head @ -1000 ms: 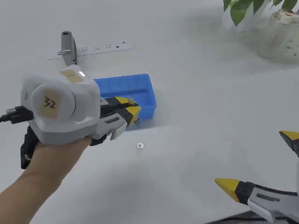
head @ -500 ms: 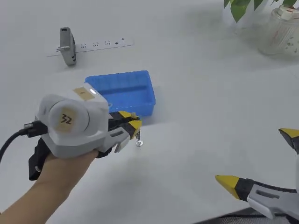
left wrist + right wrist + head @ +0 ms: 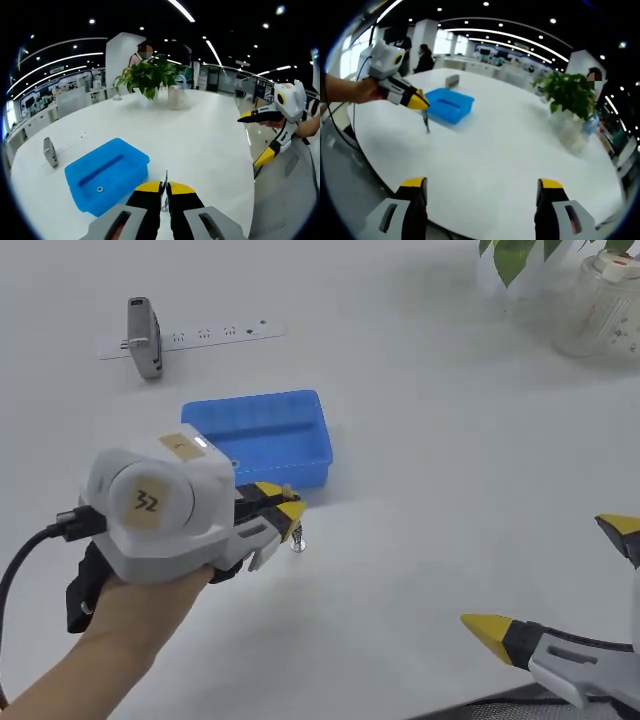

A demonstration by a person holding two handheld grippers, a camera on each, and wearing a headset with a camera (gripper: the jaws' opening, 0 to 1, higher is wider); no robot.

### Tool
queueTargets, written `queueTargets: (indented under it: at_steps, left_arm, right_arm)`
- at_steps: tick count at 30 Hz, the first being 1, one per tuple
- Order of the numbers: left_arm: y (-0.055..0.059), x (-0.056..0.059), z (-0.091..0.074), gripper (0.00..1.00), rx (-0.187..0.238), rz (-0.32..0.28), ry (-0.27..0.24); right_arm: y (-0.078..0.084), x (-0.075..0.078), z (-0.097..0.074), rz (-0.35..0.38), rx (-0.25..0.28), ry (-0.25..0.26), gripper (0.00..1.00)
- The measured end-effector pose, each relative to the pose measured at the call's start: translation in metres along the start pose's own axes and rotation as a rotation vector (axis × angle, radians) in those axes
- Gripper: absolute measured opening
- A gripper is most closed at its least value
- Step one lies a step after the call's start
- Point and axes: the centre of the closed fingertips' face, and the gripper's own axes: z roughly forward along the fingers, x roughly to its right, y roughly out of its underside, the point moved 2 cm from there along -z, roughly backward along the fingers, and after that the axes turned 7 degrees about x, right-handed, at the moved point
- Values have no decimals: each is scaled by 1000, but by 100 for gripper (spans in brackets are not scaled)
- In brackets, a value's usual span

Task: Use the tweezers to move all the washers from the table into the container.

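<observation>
A hand holds my left gripper, shut on thin metal tweezers that point down at the white table. Their tips meet a small silver washer lying just in front of the blue container; whether they grip it, I cannot tell. In the left gripper view the tweezers stand between my closed left gripper's yellow tips, and one washer lies inside the blue container. My right gripper hangs open at the lower right, holding nothing. The right gripper view looks past its spread jaws to the tweezers.
A white power strip with a grey adapter lies behind the container. A potted plant and a glass jar stand at the far right corner. Bare white tabletop spreads between the two grippers.
My left gripper has dropped lower and slightly right, bringing the tweezer tips from near the container's front wall down onto the washer. The right gripper has stayed put.
</observation>
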Motion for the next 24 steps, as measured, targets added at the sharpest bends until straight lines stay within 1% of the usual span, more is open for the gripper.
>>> queueTargets:
  at_steps: [4,7,9,15,24]
  left_arm:
    - [-2,0,-1,1,4,-3,-2]
    - [0,-1,-1,1,-4,8,-4]
    - [0,-1,-1,1,-1,6,-2]
    - [0,-1,1,1,-2,19,0]
    - [2,1,0,0,4,12,5]
  right_arm:
    - [0,0,0,-4,-3,0,88]
    - [1,0,0,-6,-5,-2,88]
    - [2,0,1,-12,-13,0,87]
    - [2,0,1,-12,-13,-1,87]
    - [3,0,0,-19,-22,-2,86]
